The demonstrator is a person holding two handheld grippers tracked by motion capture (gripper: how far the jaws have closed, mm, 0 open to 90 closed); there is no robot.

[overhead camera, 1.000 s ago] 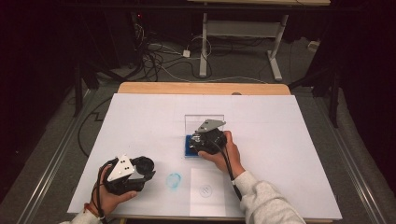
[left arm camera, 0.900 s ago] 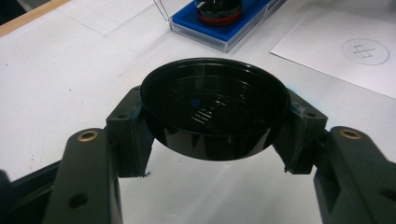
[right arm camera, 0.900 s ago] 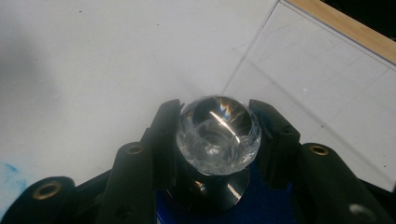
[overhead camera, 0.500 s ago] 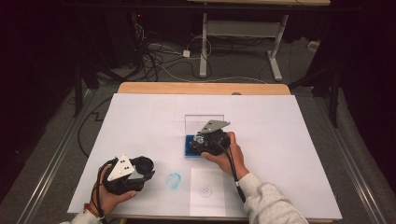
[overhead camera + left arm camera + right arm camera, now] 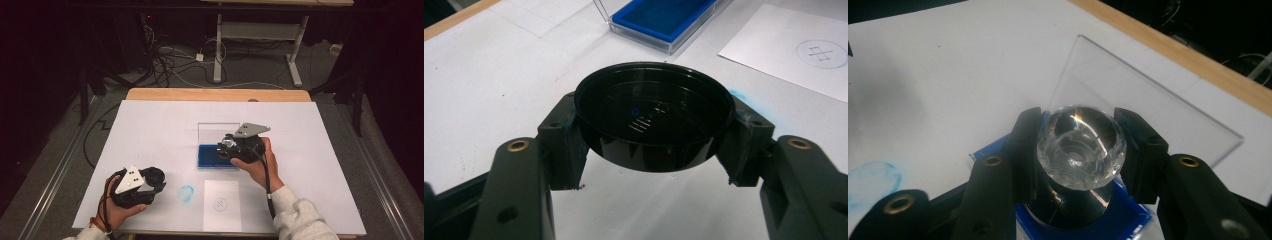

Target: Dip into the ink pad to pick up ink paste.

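Right tongs [image 5: 1080, 150] clamped on a stamp's clear faceted knob [image 5: 1081, 146], hovering over the blue ink pad [image 5: 216, 156] mid-bench. Hard, slick, probably light; best gripped at the knob's widest girth. Left tongs [image 5: 654, 145] pinching a black cap [image 5: 654, 115] near the bench's front edge, forearm low, wrist level.

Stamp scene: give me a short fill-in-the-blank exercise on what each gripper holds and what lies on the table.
1. The left gripper is shut on a black round ____.
2. The right gripper holds a stamp with a clear knob over the ____ ink pad.
3. The ink pad's clear lid stands ____.
4. The blue smudge lies beside a white sheet printed with a ____.

Missing words: cap; blue; open; circle
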